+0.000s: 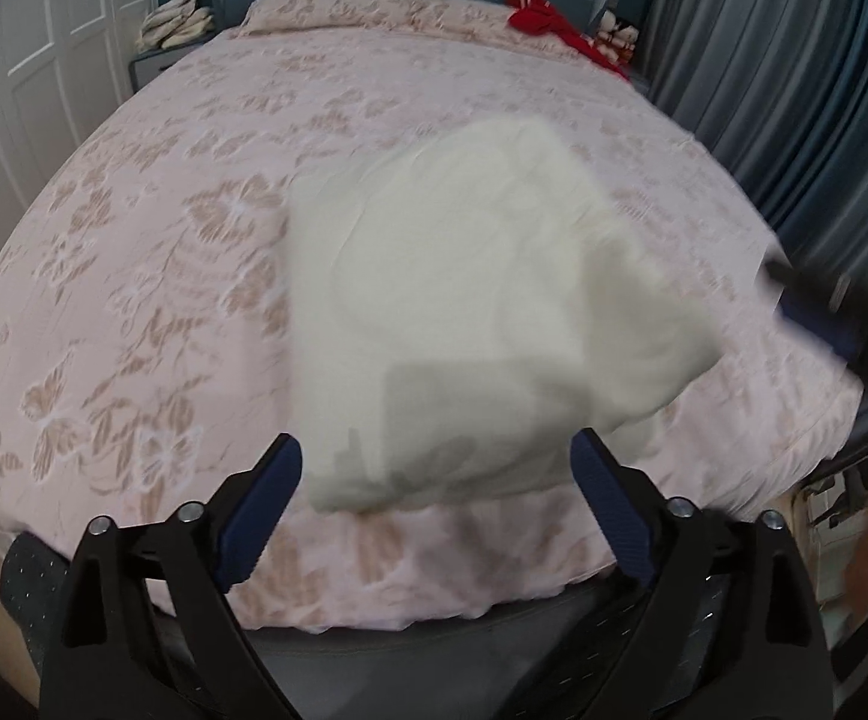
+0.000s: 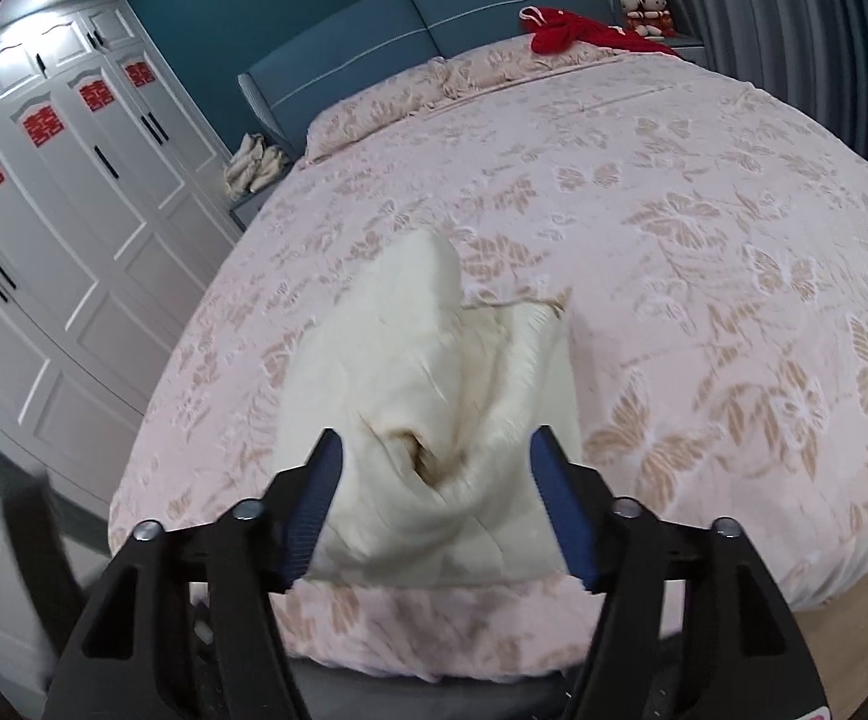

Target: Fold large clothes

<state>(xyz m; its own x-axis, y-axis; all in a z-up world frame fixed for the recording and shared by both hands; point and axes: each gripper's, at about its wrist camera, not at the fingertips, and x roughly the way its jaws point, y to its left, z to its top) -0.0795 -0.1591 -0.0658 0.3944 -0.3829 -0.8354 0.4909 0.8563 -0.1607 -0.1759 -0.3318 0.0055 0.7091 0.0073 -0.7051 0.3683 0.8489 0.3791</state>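
A cream-white garment (image 1: 457, 312) lies bunched and partly folded on the pink floral bedspread (image 1: 134, 252), near the foot of the bed. It also shows in the right wrist view (image 2: 428, 420). My left gripper (image 1: 436, 480) is open, its blue pads wide apart just short of the garment's near edge. My right gripper (image 2: 434, 480) is open too, its fingers either side of the garment's near end without closing on it. The right gripper also shows blurred at the right edge of the left wrist view (image 1: 817, 318).
A red garment (image 2: 577, 30) lies at the head of the bed by the blue headboard (image 2: 434, 30). White wardrobe doors (image 2: 44, 210) stand left. Grey curtains (image 1: 793, 90) hang right. A nightstand with pale cloths (image 2: 254, 171) sits beside the bed.
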